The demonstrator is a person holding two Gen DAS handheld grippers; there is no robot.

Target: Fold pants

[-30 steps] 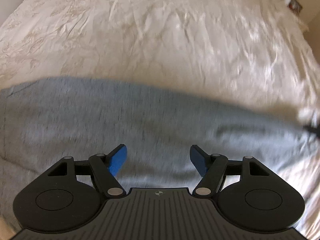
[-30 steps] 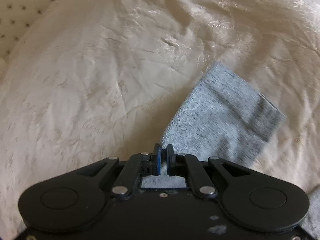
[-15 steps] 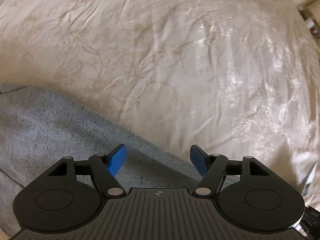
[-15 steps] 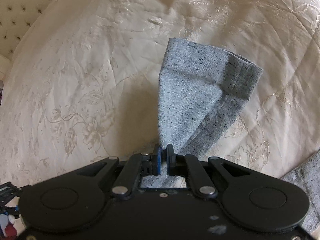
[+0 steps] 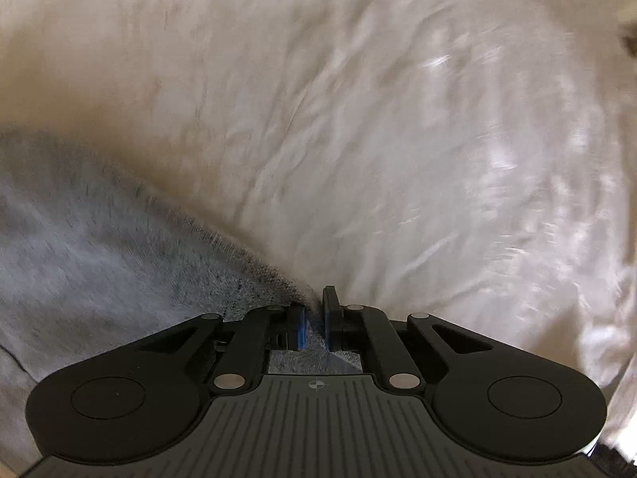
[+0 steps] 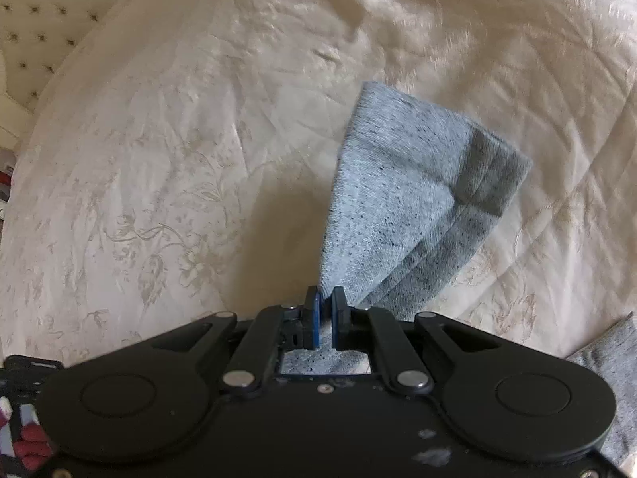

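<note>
left claw (image 5: 313, 320) now clamps pants (image 5: 99, 263).

Cream bedspread (image 6: 167, 183) w/ faint floral pattern, creased, sheen in spots; blurred in left wrist view (image 5: 358, 127). Tufted cream headboard (image 6: 43, 20) top left. Red/white clutter (image 6: 24, 438) bottom left, too small to ID.

Motion blur smears the bedspread (image 5: 358, 119) ahead of the left tongs (image 5: 314, 318), so its pattern cannot be read. The grey pants (image 5: 99, 259) run off the frame's left edge. Behind the right tongs (image 6: 325, 318), their own body hides the pinched cloth's remainder.
</note>
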